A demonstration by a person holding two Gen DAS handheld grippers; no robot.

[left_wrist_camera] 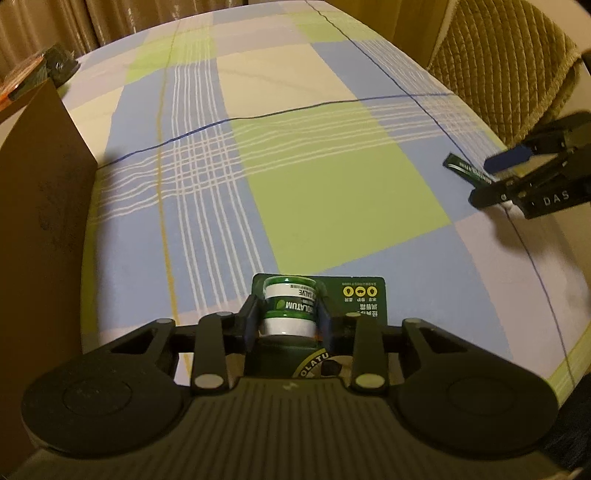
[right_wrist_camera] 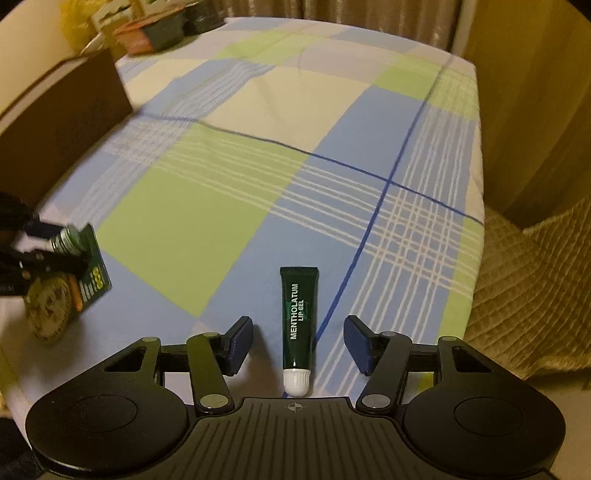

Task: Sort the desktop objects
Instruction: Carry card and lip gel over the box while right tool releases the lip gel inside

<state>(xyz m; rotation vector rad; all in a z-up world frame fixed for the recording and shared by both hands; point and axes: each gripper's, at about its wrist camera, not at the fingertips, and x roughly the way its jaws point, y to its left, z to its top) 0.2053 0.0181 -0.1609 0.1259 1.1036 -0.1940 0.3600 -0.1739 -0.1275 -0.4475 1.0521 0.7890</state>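
Nearest us, our left claw (left_wrist_camera: 288,317) is clenched on a small green-and-white balm jar (left_wrist_camera: 290,304) still fixed to its dark green backing card (left_wrist_camera: 356,295); the blue pads press both sides of the jar. From the right wrist view this packet (right_wrist_camera: 88,269) sits at the left edge over the table (right_wrist_camera: 229,206), blurred, so we cannot tell whether the card touches the cloth.

Our right claw (right_wrist_camera: 298,345) is released, its fingers spread wide to either side of a dark green lip gel tube (right_wrist_camera: 298,321). The tube lies flat on the checked tablecloth, white cap towards us, touching neither pad.

Farther off on the left stands a brown cardboard box (left_wrist_camera: 44,192). Beyond it, at the far corner, we see some dark and orange packets (right_wrist_camera: 155,31), too blurred to name. A quilted tan cushion (left_wrist_camera: 498,70) lies off the table's right side.
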